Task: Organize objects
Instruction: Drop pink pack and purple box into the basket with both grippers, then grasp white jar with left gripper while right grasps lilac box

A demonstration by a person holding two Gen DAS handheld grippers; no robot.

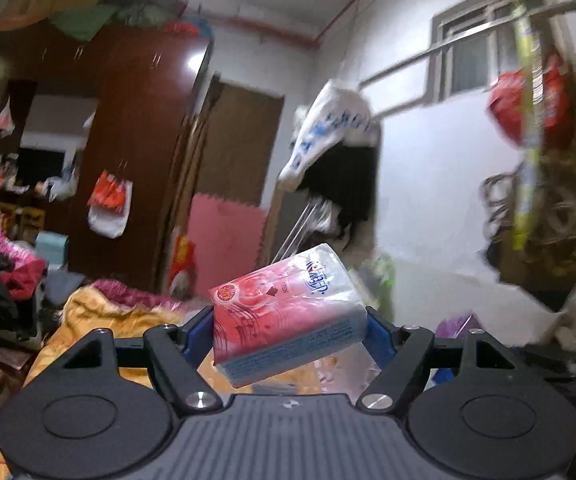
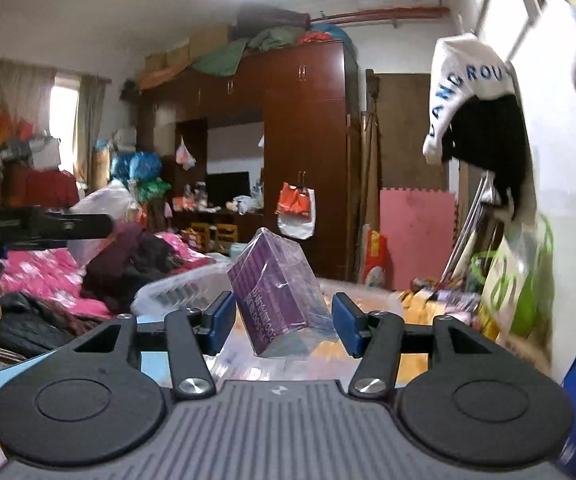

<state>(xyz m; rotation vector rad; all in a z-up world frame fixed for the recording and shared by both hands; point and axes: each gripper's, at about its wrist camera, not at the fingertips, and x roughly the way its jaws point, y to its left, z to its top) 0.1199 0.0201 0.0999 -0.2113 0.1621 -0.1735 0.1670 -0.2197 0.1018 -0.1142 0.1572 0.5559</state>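
Observation:
In the left wrist view my left gripper is shut on a pink and white tissue pack, held tilted and raised in the air between the blue pads. In the right wrist view my right gripper is shut on a purple pack wrapped in clear plastic, held tilted above a clear plastic bin. The left gripper also shows at the left edge of the right wrist view, with a hand behind it.
A bed with pink bedding and dark clothes lies on the left. A dark wood wardrobe stands at the back, with a pink foam mat beside it. Bags and a white and black garment hang on the right wall.

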